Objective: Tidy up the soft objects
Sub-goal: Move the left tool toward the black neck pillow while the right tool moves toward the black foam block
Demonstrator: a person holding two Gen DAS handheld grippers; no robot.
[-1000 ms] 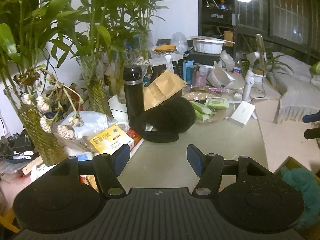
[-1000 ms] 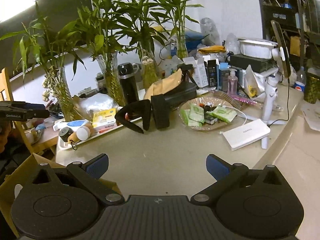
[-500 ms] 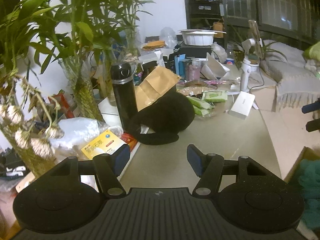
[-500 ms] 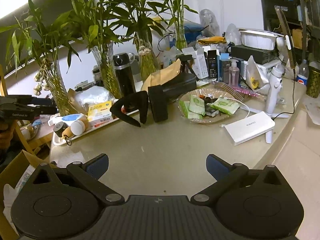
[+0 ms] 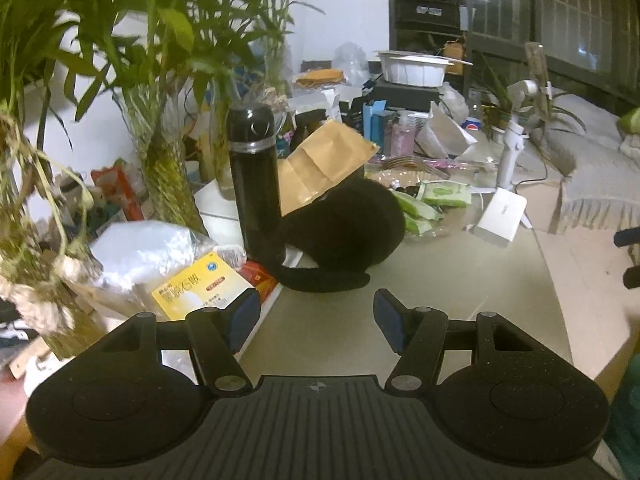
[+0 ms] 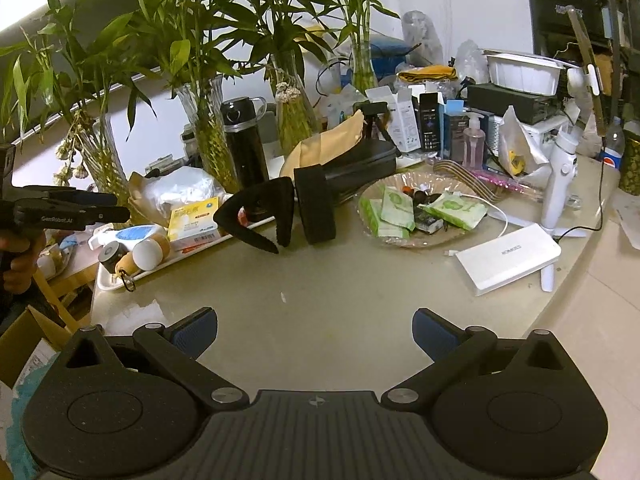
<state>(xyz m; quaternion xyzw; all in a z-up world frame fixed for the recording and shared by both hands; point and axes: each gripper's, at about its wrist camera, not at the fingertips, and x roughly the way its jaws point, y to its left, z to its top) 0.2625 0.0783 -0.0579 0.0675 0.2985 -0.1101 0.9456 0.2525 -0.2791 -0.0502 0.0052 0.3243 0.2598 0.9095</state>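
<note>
Starting at the claws: the left gripper [image 5: 316, 314] is held with its blue-padded jaws spread and nothing between them, and the right gripper [image 6: 315, 330] is spread even wider, also empty. Both are hovering over the bare beige tabletop [image 6: 340, 300], pointed down at an angle.

Straight ahead of the left gripper, a soft black fabric piece with a curved band [image 5: 340, 236] is seen lying on the table, near but not touched. In the right view it looks like a padded black wrap or brace [image 6: 280, 212], flopped against the tall black thermos bottle [image 5: 256, 176] and a tan paper envelope [image 5: 320, 164]. What it is exactly can't be told.

Further out, a clear glass dish of green wipe packets [image 6: 416, 212], a white power bank [image 6: 508, 258] and glass vases of bamboo stalks [image 6: 208, 136] are crowded along the back. A cardboard box with something teal and fuzzy [image 5: 628, 408] is glimpsed at the table's edge, probably the drop-off spot.

Progress-wise, pretty early by the looks: the black piece isn't grabbed yet, so the pick-up and the putting away are all left to be done.
</note>
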